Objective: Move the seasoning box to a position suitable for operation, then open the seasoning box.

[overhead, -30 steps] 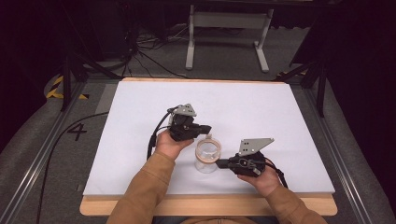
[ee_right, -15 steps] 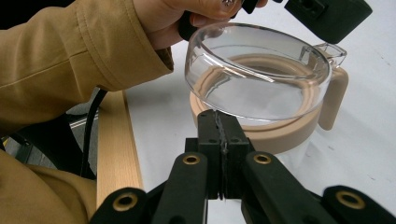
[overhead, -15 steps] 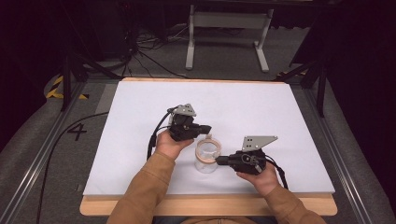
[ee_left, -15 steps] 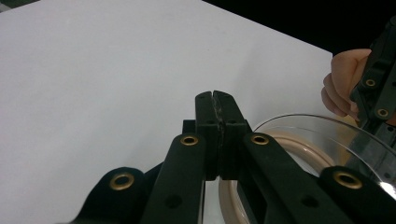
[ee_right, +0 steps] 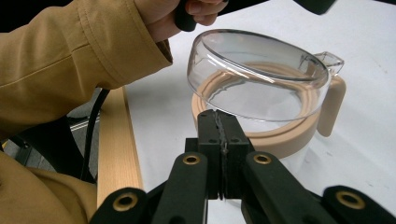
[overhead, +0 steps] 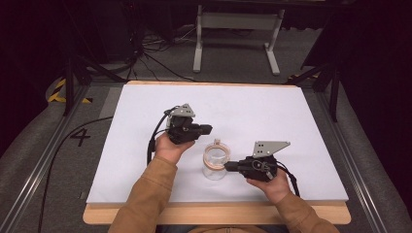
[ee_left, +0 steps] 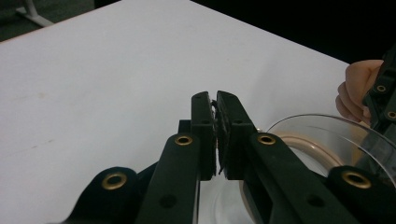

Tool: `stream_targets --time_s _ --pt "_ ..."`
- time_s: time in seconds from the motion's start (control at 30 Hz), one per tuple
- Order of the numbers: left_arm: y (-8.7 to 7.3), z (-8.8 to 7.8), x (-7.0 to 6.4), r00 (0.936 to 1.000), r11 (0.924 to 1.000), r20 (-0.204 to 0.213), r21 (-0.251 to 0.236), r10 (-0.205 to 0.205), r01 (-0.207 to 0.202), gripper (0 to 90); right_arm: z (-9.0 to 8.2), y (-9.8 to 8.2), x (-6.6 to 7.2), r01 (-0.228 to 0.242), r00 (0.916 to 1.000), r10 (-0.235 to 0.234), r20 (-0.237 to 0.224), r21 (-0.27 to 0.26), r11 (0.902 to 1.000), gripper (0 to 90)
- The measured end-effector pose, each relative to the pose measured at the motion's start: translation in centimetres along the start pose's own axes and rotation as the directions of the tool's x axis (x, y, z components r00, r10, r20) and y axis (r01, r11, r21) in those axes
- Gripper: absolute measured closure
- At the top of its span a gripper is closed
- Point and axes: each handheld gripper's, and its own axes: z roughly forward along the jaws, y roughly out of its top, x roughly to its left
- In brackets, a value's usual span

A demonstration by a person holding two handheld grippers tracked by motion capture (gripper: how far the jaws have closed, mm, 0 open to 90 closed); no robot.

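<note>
**A:** The jar stands on the counter at its 6 o'clock edge, midway between the hands. The clear lid sits cocked on the beige ring. In the right gripper view its near edge is raised, and its tab is on the far side.

**B:** And the tongs?

**A:** The right tongs are pressed together with nothing visible between them. Their tips are at the ring, at the jar's 3 o'clock in the high view. It can't be told whether they touch it. The left tongs are at the jar's 11 o'clock, above the rim. They're barely parted and have just been opening, with nothing between them.

**B:** So the lid is loose and the step is lid work?

**A:** Probably, and the lid likely rests on its own weight. A bump from either side could slide it off.

**B:** What's the best move?

**A:** The right tongs should brace the ring, not the lid, and push level rather than down so the jar doesn't tip. The left tongs should open wider before they come in and take the lid at its edge or the tab. They should pinch lightly, since clear plastic is slick.

**B:** What's the risk?

**A:** The jar looks light. If the left pulls before the right is steady, the whole jar moves along with the lid.
</note>
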Motion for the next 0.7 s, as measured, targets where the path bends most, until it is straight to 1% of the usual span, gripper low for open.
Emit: stream_targets --time_s 0.1,0.13,0.2,0.23,0.27,0.3,0.33,0.4,0.43,0.5,0.53,0.7 --pt "-0.1 -0.7 0.4 0.9997 0.9995 -0.011 -0.021 -0.022 0.022 86.3 0.0 0.0 -0.1 -0.002 1.0 0.002 0.005 -0.006 1.0 89.5" --pt "-0.2 -0.9 0.5 0.9995 0.9995 -0.016 -0.02 -0.026 0.026 86.1 -0.1 0.1 -0.1 0.001 1.0 -0.001 0.009 -0.009 1.0 89.5" --pt "-0.2 -1.4 0.7 0.9987 0.9995 -0.04 0.005 -0.031 0.031 84.8 -0.2 0.1 0.0 0.007 0.9998 -0.007 0.019 -0.015 0.9999 89.5" --pt "-0.3 -1.5 0.9 0.9985 0.9994 -0.044 0.004 -0.033 0.033 83.6 -0.2 0.2 0.1 0.024 0.9991 -0.024 0.035 -0.022 0.9995 89.6" --pt "-0.4 -1.8 1.1 0.9978 0.999 -0.05 0.007 -0.044 0.045 83.0 -0.3 0.2 0.1 0.031 0.9986 -0.03 0.044 -0.026 0.9992 89.6" --pt "-0.5 -2.0 1.2 0.9971 0.9984 -0.051 0.006 -0.057 0.057 82.9 -0.3 0.3 0.1 0.035 0.9984 -0.033 0.046 -0.035 0.9988 89.6" --pt "-0.5 -2.0 1.2 0.9971 0.9984 -0.051 0.006 -0.057 0.057 82.9 -0.3 0.3 0.1 0.035 0.9984 -0.033 0.046 -0.035 0.9988 89.6" --pt "-0.8 -2.7 1.3 0.9951 0.997 -0.062 0.0 -0.077 0.077 82.9 -0.3 0.5 0.0 0.044 0.998 -0.042 0.047 -0.038 0.9983 89.6" --pt "-0.9 -3.0 1.4 0.9945 0.9965 -0.065 0.011 -0.082 0.082 83.0 -0.2 0.6 -0.1 0.049 0.9977 -0.047 0.048 -0.04 0.998 89.6" --pt "-1.2 -3.4 1.4 0.9928 0.9958 -0.078 -0.001 -0.091 0.091 82.9 -0.2 0.7 -0.2 0.051 0.9976 -0.049 0.049 -0.041 0.9979 89.6" --pt "-1.3 -3.7 1.4 0.9926 0.9961 -0.085 0.009 -0.087 0.088 83.0 -0.2 0.8 -0.2 0.061 0.9969 -0.059 0.052 -0.043 0.9972 89.6" --pt "-2.2 -4.6 1.5 0.9884 0.9937 -0.103 -0.002 -0.112 0.112 82.5 -0.3 1.4 -0.5 0.083 0.995 -0.08 0.06 -0.06 0.9947 89.5"
